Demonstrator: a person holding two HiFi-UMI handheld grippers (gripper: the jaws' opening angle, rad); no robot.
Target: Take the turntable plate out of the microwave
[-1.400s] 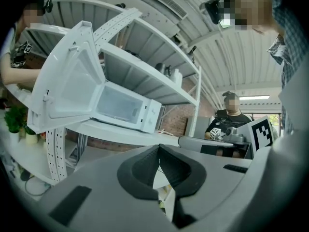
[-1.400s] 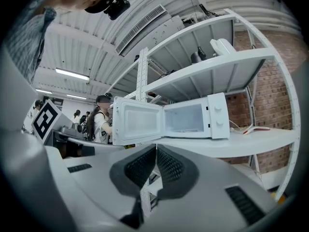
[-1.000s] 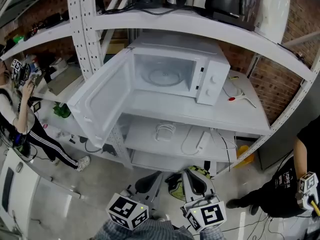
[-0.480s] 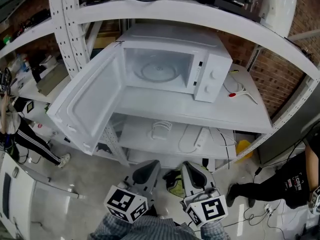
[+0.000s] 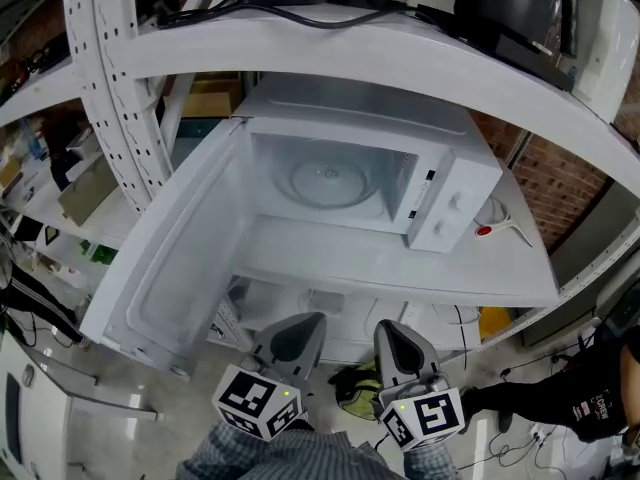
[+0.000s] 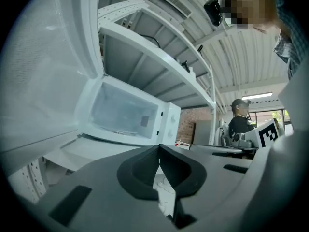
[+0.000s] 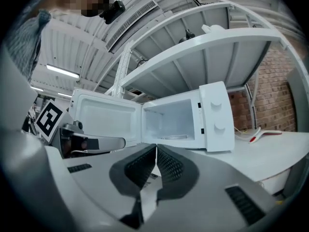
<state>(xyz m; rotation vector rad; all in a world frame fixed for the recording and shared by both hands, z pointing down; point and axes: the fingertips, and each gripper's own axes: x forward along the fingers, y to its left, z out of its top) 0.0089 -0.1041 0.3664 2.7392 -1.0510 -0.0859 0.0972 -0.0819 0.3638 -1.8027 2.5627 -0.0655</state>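
Observation:
The white microwave (image 5: 455, 203) stands on the middle shelf with its door (image 5: 165, 268) swung wide open to the left. Inside, the clear glass turntable plate (image 5: 330, 181) lies flat on the cavity floor; it is a thin edge-on disc (image 7: 174, 137) in the right gripper view. My left gripper (image 5: 293, 336) and right gripper (image 5: 402, 342) are side by side low in the head view, in front of the shelf and well short of the microwave. Both are shut with nothing between the jaws, as the left gripper (image 6: 159, 147) and right gripper (image 7: 156, 147) views show.
The open door juts out over the floor at my left. A perforated upright post (image 5: 98, 88) stands left of the microwave. A white tool with a red tip (image 5: 492, 228) lies on the shelf to its right. Dark appliances (image 5: 505, 8) sit on the shelf above. A person (image 5: 590, 398) stands at right.
Both grippers and the head view have moved forward toward the shelf, so the microwave looks larger and nearer. Both grippers stayed shut and empty.

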